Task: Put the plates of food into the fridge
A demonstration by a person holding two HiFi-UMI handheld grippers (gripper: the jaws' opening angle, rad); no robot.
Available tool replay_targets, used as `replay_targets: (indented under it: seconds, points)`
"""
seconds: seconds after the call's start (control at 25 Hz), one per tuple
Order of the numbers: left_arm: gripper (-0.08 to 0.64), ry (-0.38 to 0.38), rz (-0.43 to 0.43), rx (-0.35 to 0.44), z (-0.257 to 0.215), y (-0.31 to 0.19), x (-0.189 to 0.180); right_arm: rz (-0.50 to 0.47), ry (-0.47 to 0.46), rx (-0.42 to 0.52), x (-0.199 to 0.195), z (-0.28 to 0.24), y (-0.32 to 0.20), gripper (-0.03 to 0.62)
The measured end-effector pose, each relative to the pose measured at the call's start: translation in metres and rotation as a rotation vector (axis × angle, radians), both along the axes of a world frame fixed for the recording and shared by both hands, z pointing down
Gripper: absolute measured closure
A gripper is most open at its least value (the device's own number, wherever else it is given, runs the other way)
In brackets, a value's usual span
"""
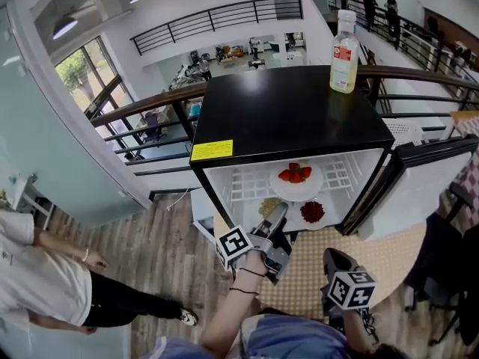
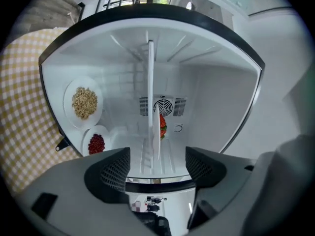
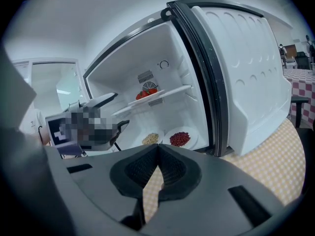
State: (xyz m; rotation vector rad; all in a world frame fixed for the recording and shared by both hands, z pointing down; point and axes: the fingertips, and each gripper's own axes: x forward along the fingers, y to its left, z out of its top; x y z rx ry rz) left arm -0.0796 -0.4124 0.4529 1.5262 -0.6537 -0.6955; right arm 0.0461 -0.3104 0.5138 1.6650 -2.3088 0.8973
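Note:
The small black-topped fridge (image 1: 288, 111) stands with its door open. A plate of strawberries (image 1: 297, 176) rests on its wire shelf. On the fridge floor lie a plate of pale nuts (image 1: 269, 206) and a plate of dark red berries (image 1: 312, 212). My left gripper (image 1: 278, 214) is at the fridge mouth, open and empty. In the left gripper view the nuts plate (image 2: 84, 102), berry plate (image 2: 96, 143) and strawberries (image 2: 162, 126) lie beyond its jaws (image 2: 156, 165). My right gripper (image 1: 338, 262) hangs back over the table, shut on nothing (image 3: 157, 156).
The fridge door (image 1: 423, 178) swings out to the right. A clear bottle (image 1: 344, 51) stands on the fridge top. The fridge sits on a round table with a yellow checked cloth (image 1: 393, 260). A person (image 1: 45, 283) stands at the left, on the wooden floor.

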Motion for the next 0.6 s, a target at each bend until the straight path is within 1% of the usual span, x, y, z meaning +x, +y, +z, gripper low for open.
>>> replay_targets:
  seconds: [0.12,0.24,0.4,0.48,0.6]
  points:
    - [0.215,-0.119,0.025,0.04,0.006,0.017,0.0,-0.009,-0.016,0.0,-0.002,-0.003,0.003,0.577]
    - [0.215,-0.243,0.055,0.109,0.01,0.03,0.003,-0.019,-0.021,0.001,-0.003,-0.004,0.006,0.577]
    - [0.222,-0.448,0.086,0.203,0.02,0.046,0.001,-0.036,-0.023,-0.003,-0.003,-0.005,0.012,0.577]
    - [0.246,-0.522,0.1,0.231,0.024,0.056,0.001,-0.042,-0.022,-0.006,-0.002,-0.004,0.015,0.577]
    - [0.34,-0.609,0.093,0.264,0.027,0.069,0.0,-0.049,-0.024,-0.014,0.001,-0.003,0.02,0.577]
